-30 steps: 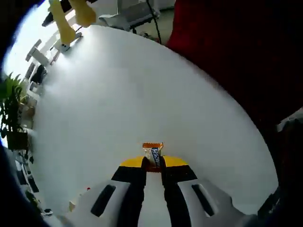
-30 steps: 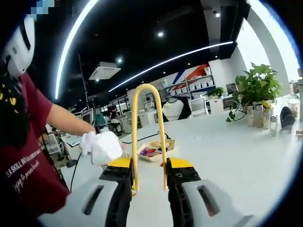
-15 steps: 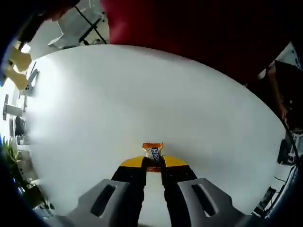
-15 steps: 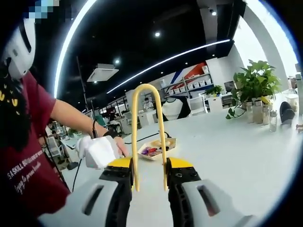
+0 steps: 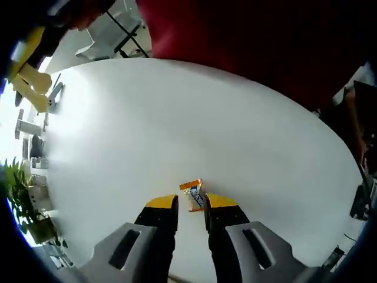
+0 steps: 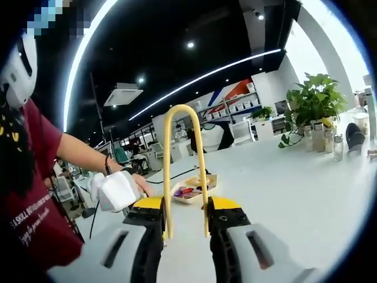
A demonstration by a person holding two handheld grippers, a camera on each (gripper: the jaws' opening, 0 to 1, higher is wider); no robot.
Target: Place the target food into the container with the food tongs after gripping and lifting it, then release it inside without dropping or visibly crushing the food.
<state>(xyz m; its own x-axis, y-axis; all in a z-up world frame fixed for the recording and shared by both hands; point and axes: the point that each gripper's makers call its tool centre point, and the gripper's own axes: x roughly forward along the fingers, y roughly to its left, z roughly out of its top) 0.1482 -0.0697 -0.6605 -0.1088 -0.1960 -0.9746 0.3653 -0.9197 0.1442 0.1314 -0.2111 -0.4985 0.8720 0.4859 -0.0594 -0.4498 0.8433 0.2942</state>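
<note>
Tongs gripped, snack loose between parted jaws

The yellow food tongs (image 6: 185, 168) are clamped upright in the right gripper (image 6: 185, 207), loop end up. Beyond them, a wooden tray (image 6: 194, 188) of wrapped snacks is seen on the white table (image 6: 294, 194). The left gripper (image 5: 191, 203) is held slightly parted; the orange wrapped snack (image 5: 194, 195) lies between its tips, long axis pointing away from them, contact unclear.

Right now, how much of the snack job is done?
Barely started. Done: the right gripper is shut on the yellow tongs. In hand: a wrapped candy sits between the left gripper's open jaws, over the white table. Left: the tongs hold no food, so gripping, lifting and releasing it in the tray remain.
</note>
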